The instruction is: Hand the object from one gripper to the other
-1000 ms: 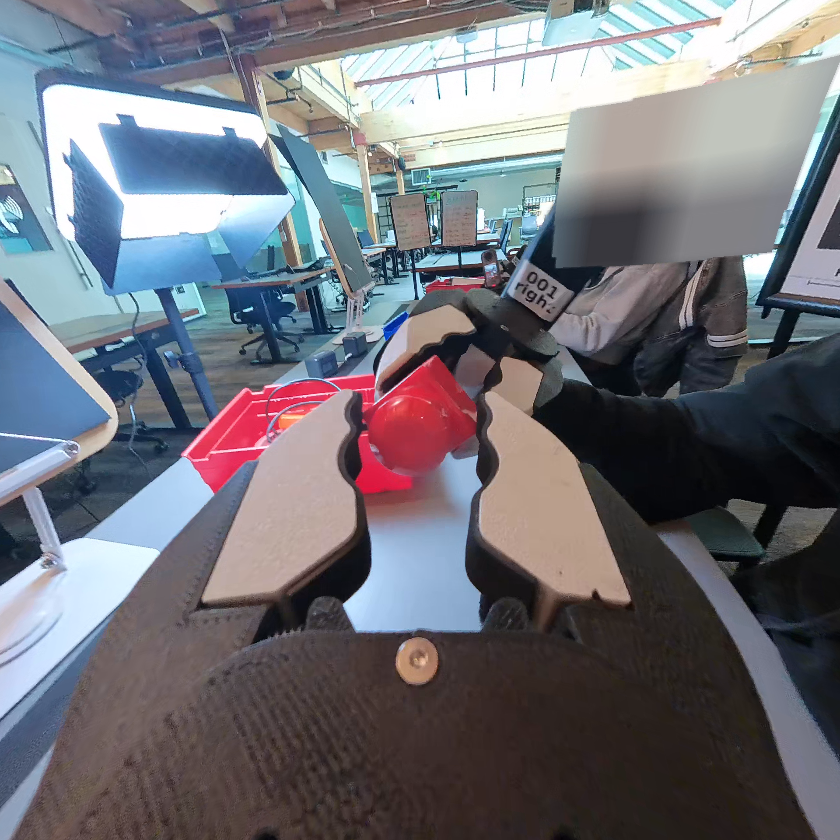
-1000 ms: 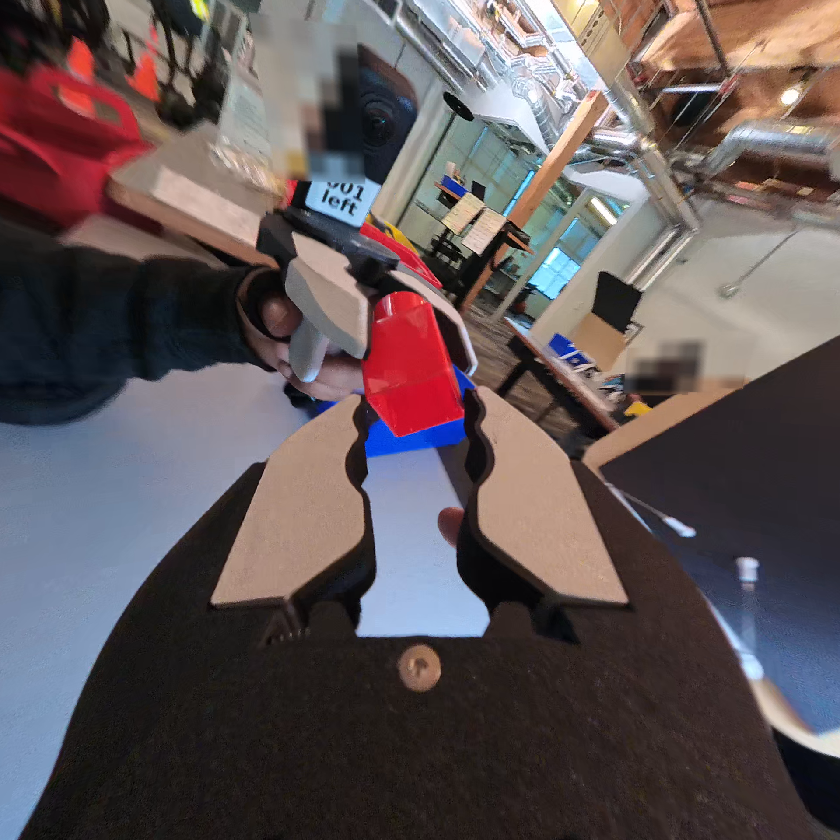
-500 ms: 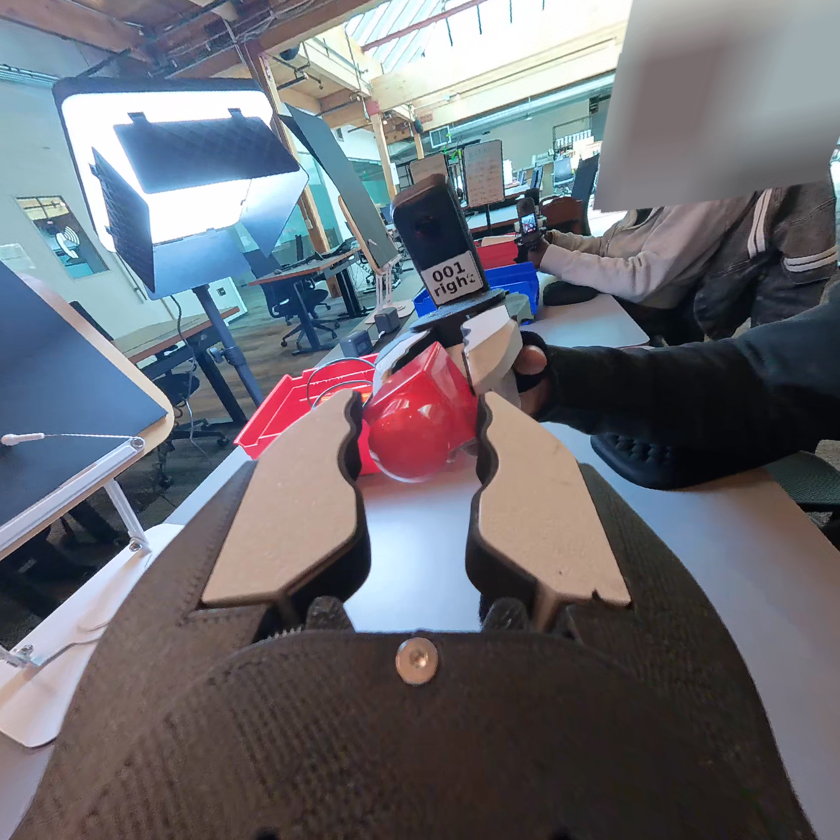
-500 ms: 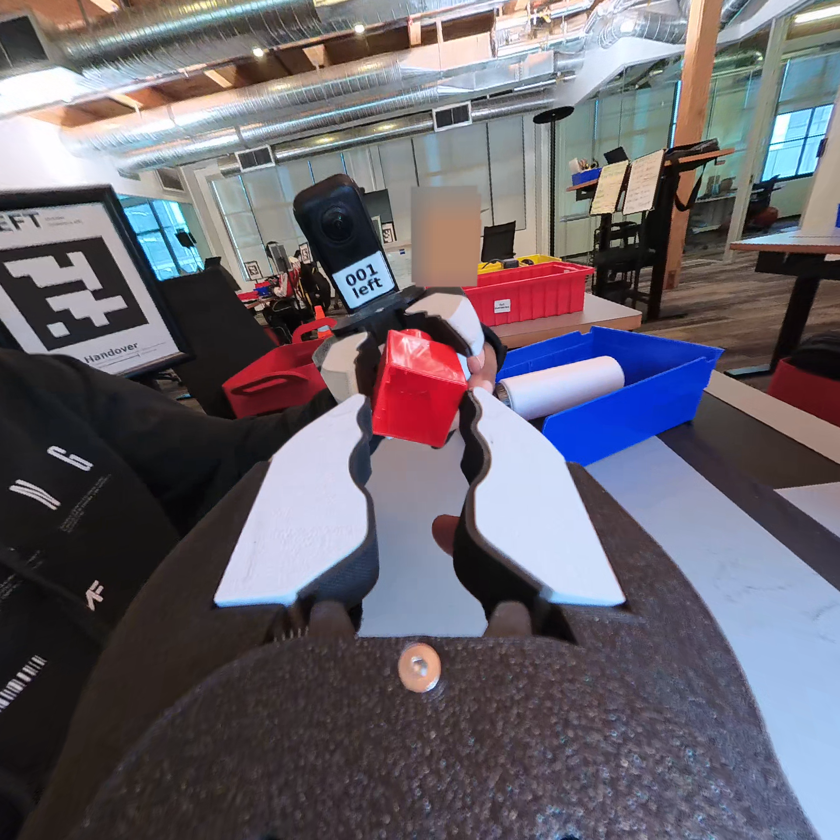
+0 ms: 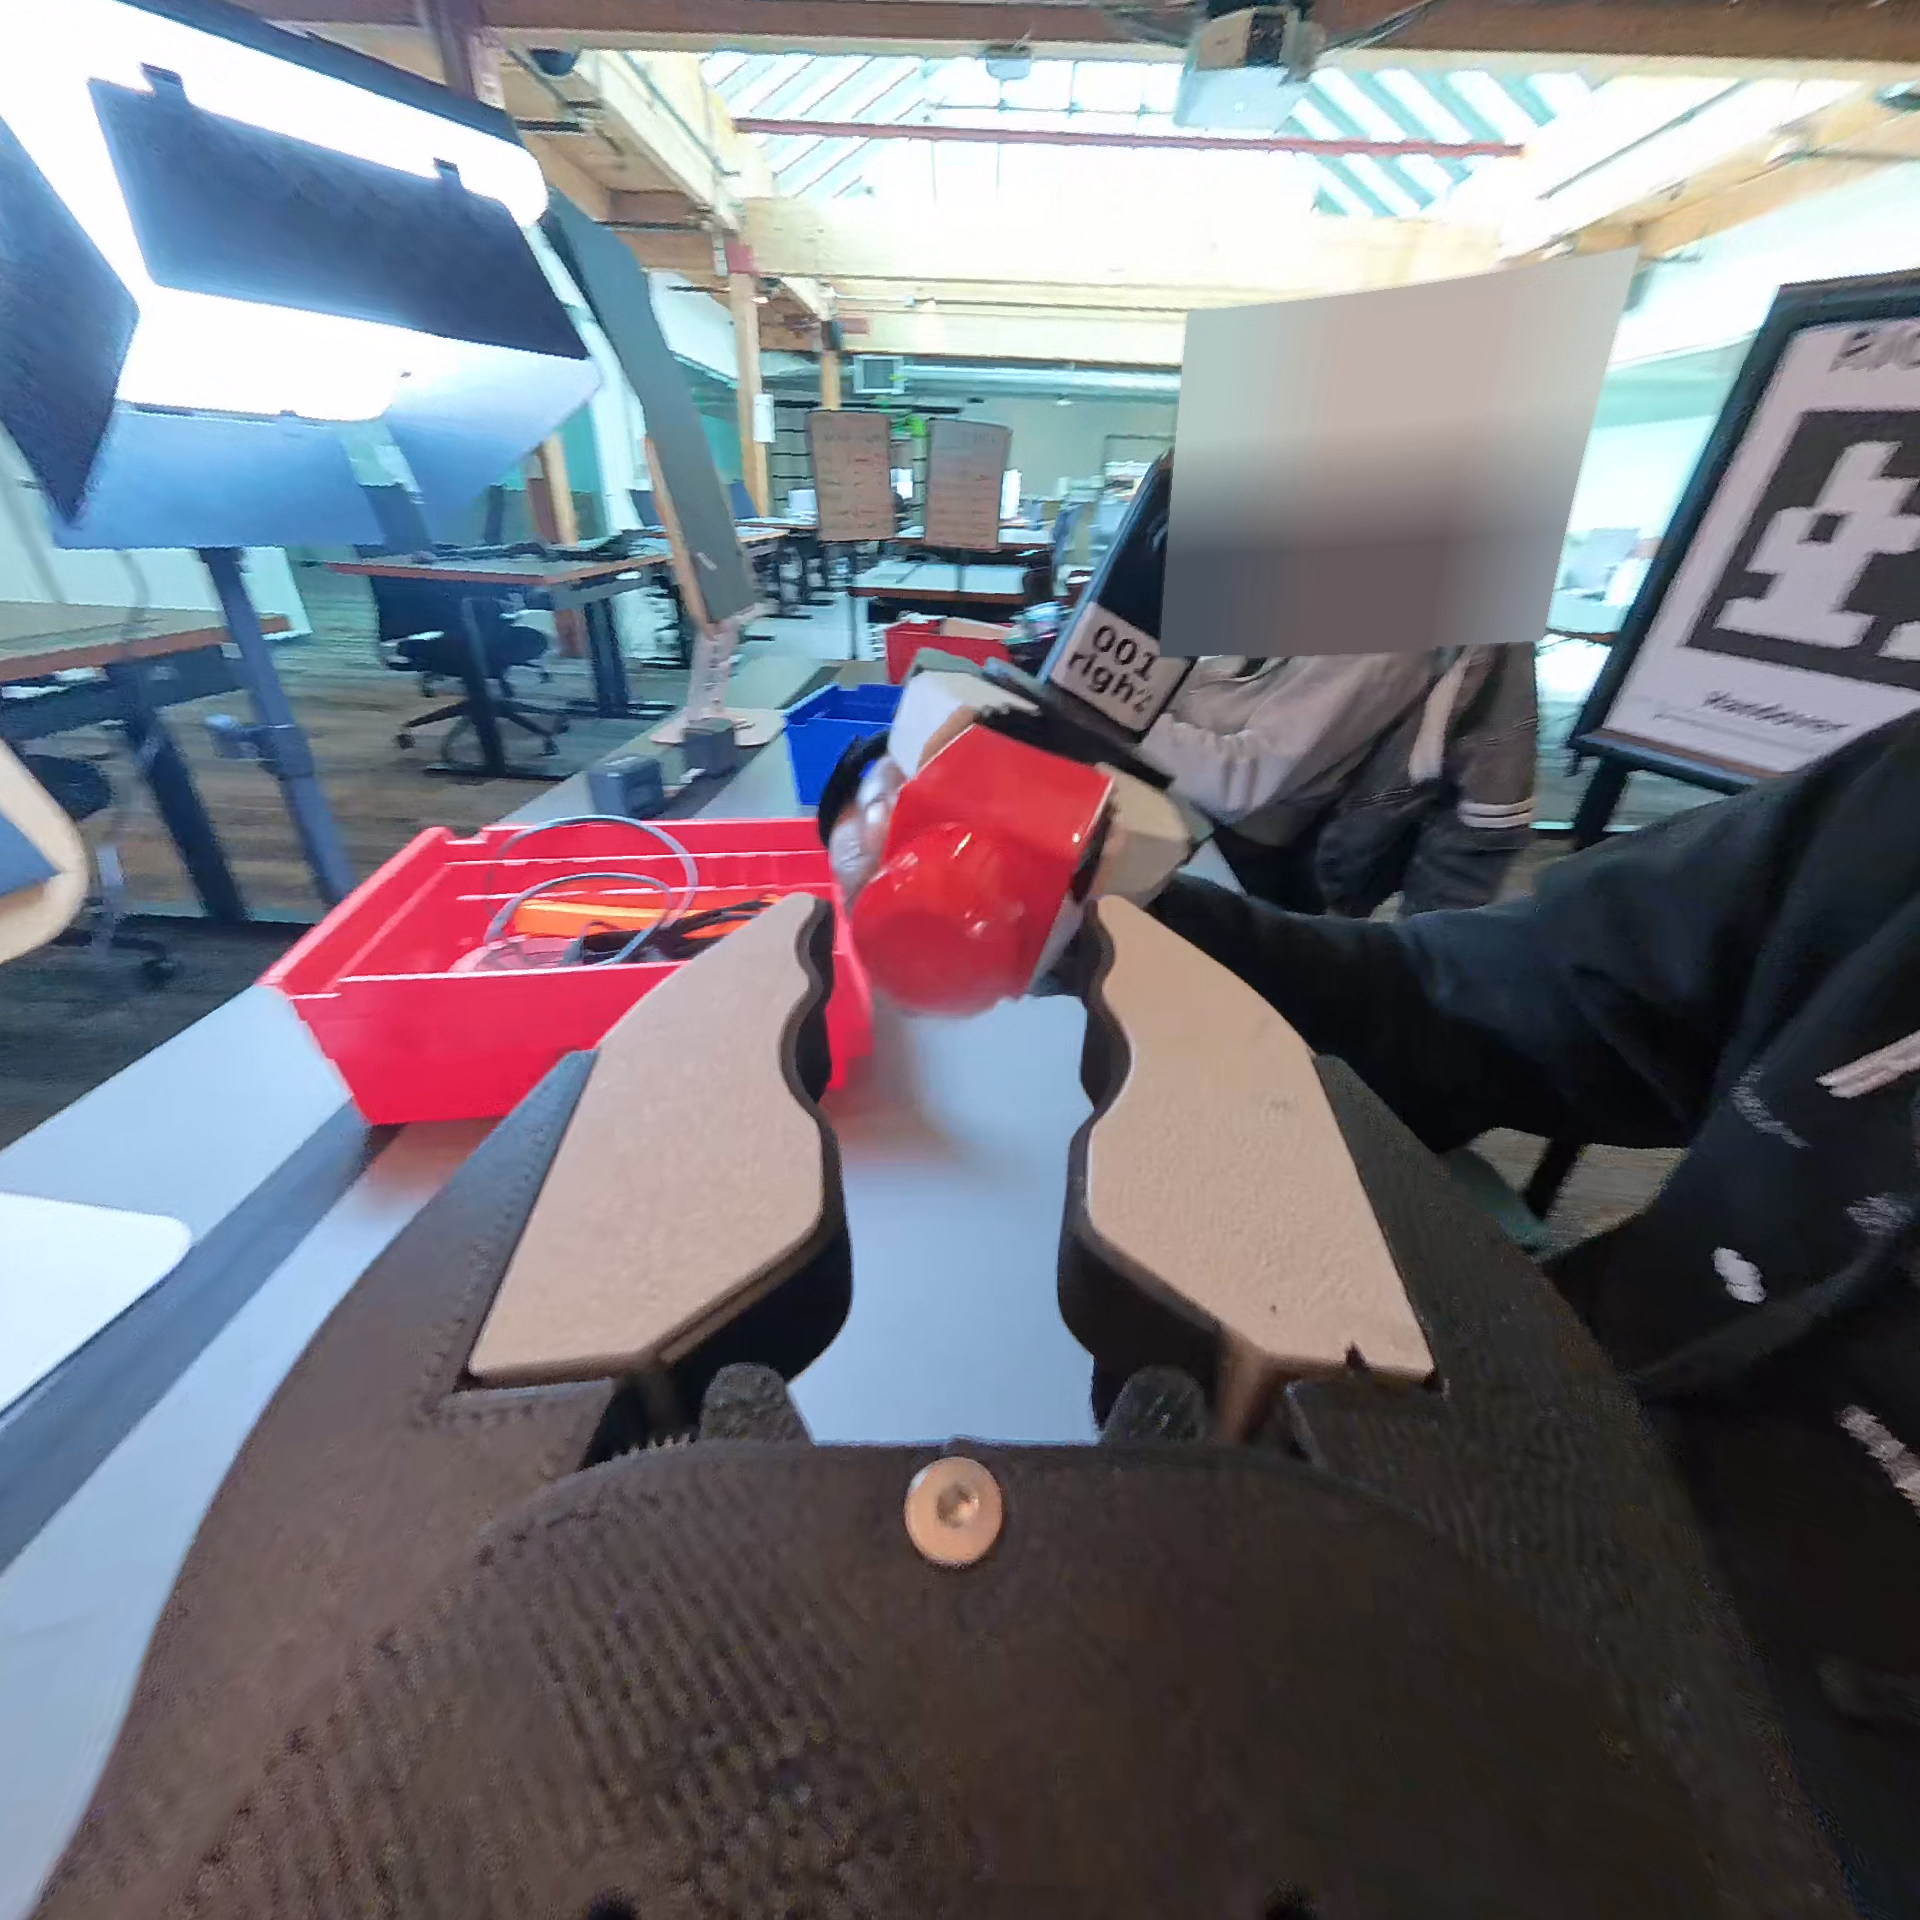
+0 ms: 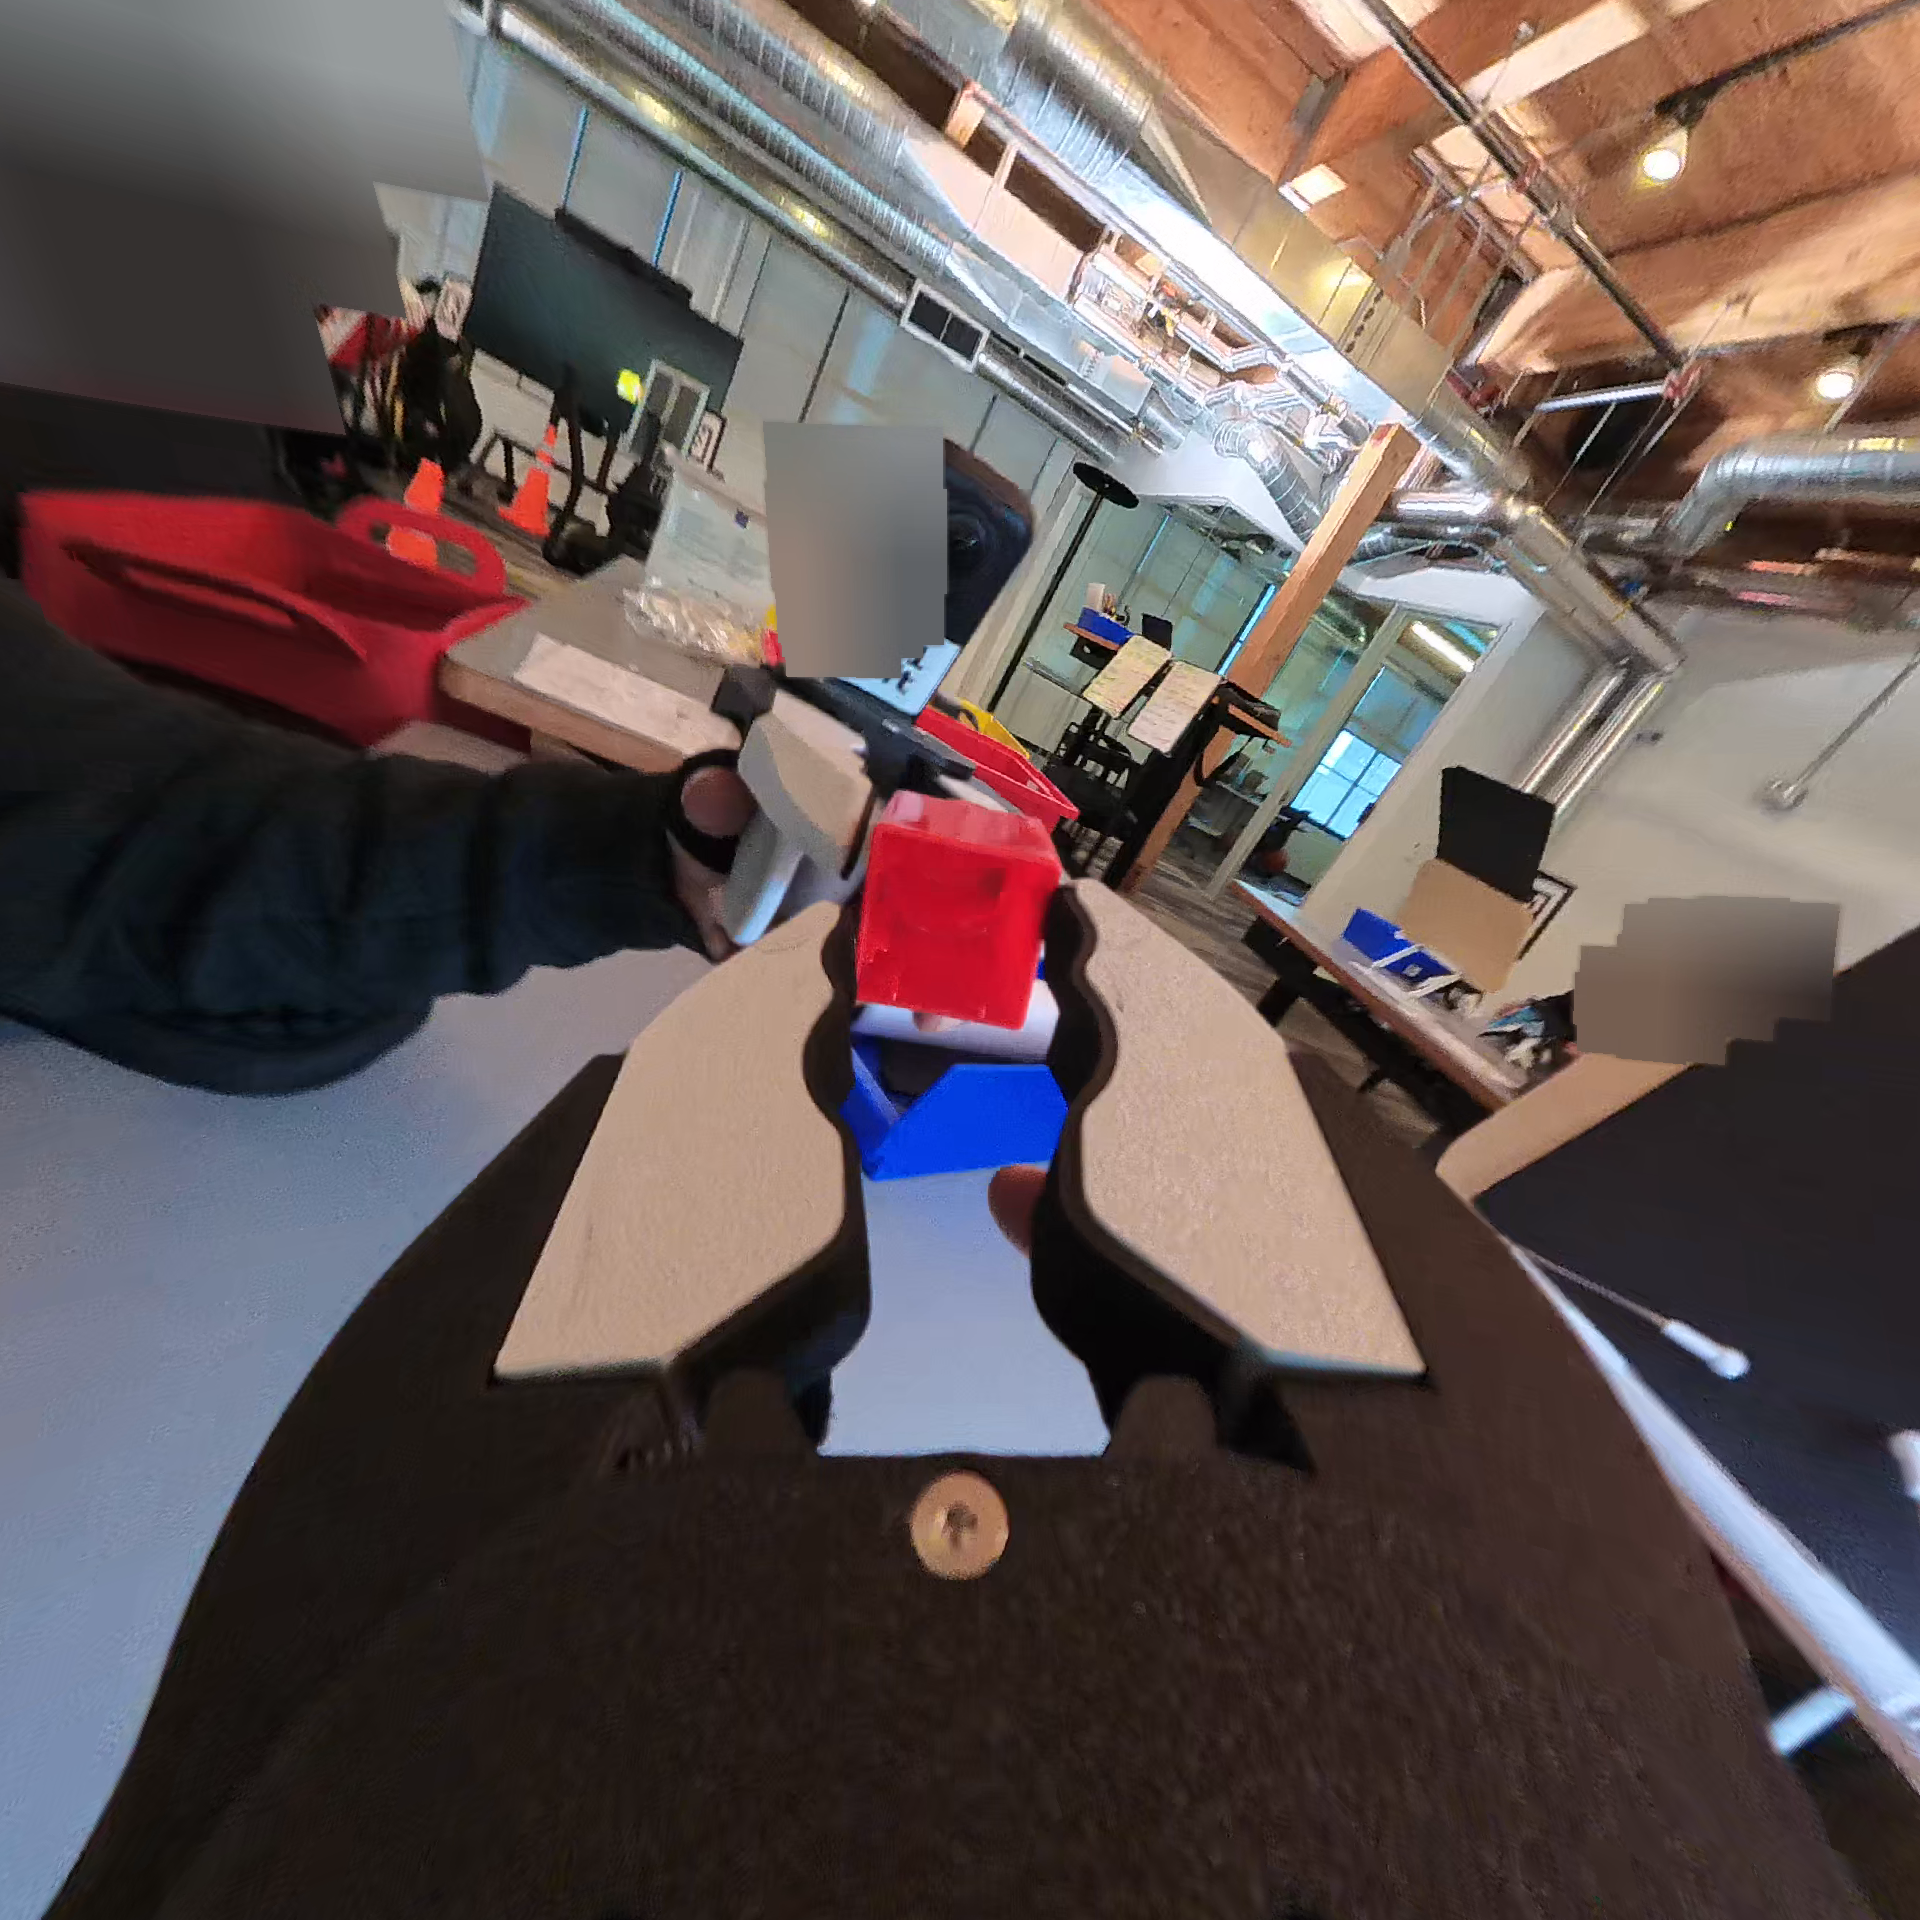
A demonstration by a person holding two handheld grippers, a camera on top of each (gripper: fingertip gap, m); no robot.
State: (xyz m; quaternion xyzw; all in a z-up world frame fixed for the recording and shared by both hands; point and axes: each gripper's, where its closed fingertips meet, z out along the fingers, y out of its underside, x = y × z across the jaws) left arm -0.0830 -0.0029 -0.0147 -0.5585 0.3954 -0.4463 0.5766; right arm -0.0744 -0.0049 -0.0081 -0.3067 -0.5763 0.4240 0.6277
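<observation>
Between the tips of the left gripper [image 5: 956,914], above the pale tabletop [image 5: 935,1195], hangs the red plastic block [image 5: 977,862], its rounded end towards this camera. The left jaws stand apart with the block's sides close to their tips. Whether they press on it or have let go cannot be told from either view.

From the far side the right gripper [image 6: 948,914] reaches in. Its own view shows both its tips closed against the flat sides of the block, which is clear of the tabletop. Beyond lie a red bin [image 5: 436,997] of cables to one side and a blue bin [image 6: 966,1122] to the other.

The step in hand looks like the exchange itself, with both grippers around the one block. Next, the right grip should prove firm. Then the left jaws need to spread fully and back straight off, without dragging the block askew.
</observation>
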